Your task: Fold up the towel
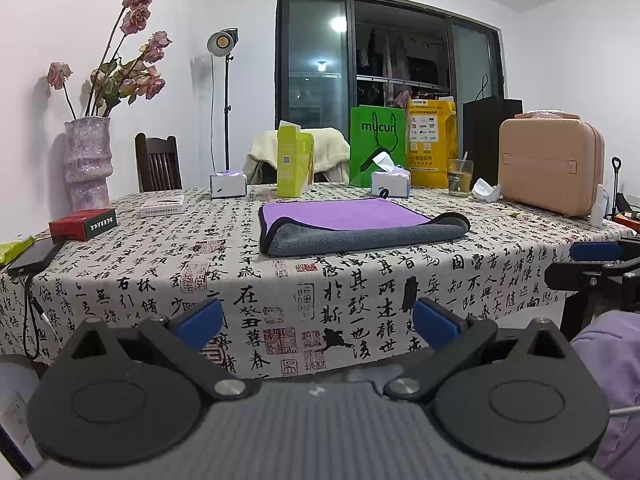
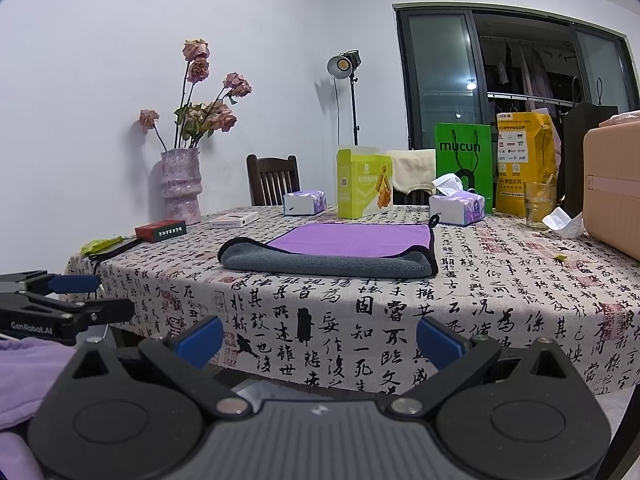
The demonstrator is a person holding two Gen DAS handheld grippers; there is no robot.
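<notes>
A purple and grey towel (image 1: 352,226) lies folded on the table with the grey side turned over along its near edge; it also shows in the right wrist view (image 2: 340,246). My left gripper (image 1: 318,322) is open and empty, held below and in front of the table's near edge. My right gripper (image 2: 320,342) is open and empty too, also off the table in front of it. The right gripper also shows in the left wrist view (image 1: 592,264) at the right edge. The left gripper also shows in the right wrist view (image 2: 80,296) at the left.
The table (image 1: 280,280) has a calligraphy-print cloth. On it stand a vase of dried roses (image 1: 86,160), a red box (image 1: 82,224), a phone (image 1: 34,256), two tissue packs (image 1: 228,184), a yellow-green box (image 1: 294,160), bags (image 1: 378,144), a glass (image 1: 460,176) and a tan case (image 1: 550,164).
</notes>
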